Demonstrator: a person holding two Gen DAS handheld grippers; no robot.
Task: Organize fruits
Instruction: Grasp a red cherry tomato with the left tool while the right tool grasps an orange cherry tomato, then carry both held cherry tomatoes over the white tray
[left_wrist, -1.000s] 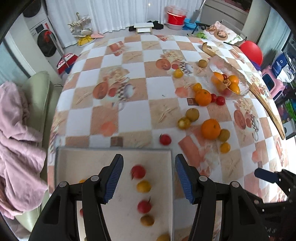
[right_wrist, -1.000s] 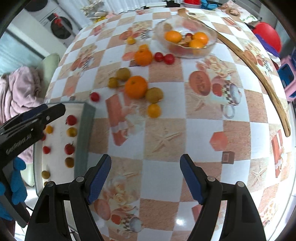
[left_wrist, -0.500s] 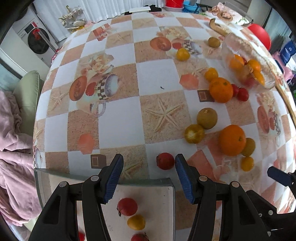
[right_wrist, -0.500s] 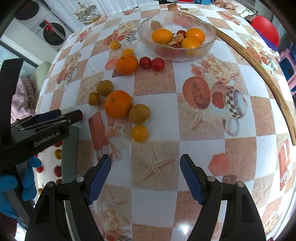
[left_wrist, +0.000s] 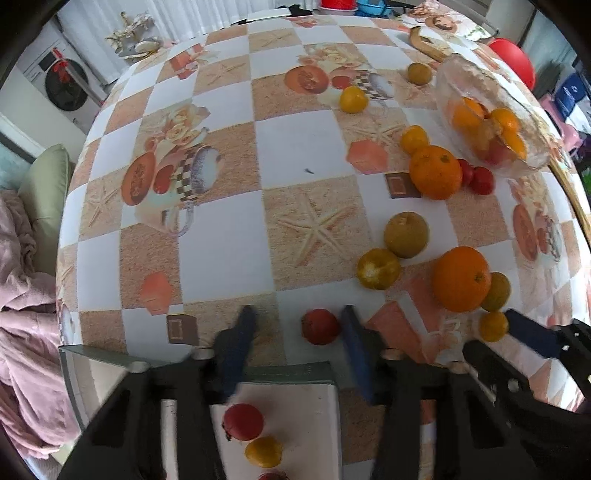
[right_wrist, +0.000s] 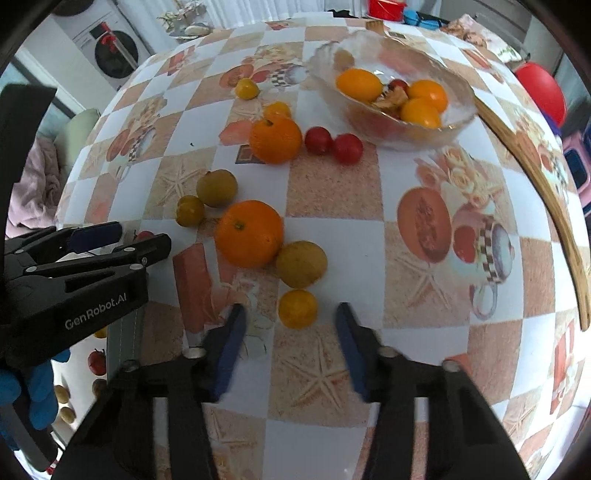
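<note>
Left gripper jaws wide open, low over the desk, red tomato between the pads and hard against the right one; looks lined up to close on it. Tray at 6 o'clock directly behind the jaws, holding a red fruit and a yellow one in a line, so probably small fruit gets sorted there and the carry is short.

Right gripper jaws also open, empty, small yellow fruit centred between the tips, not touched. Likely its next pick.

Outward from there in the right view: green-brown fruit at 12, touching the big orange at 11. Second orange further up, two red tomatoes beside it. Glass bowl at 1 o'clock holds oranges, so large citrus seems to go there. Loose fruit remains scattered; task looks mid-way.

Risk: round fruit may roll off a pad if the close is off-centre.
</note>
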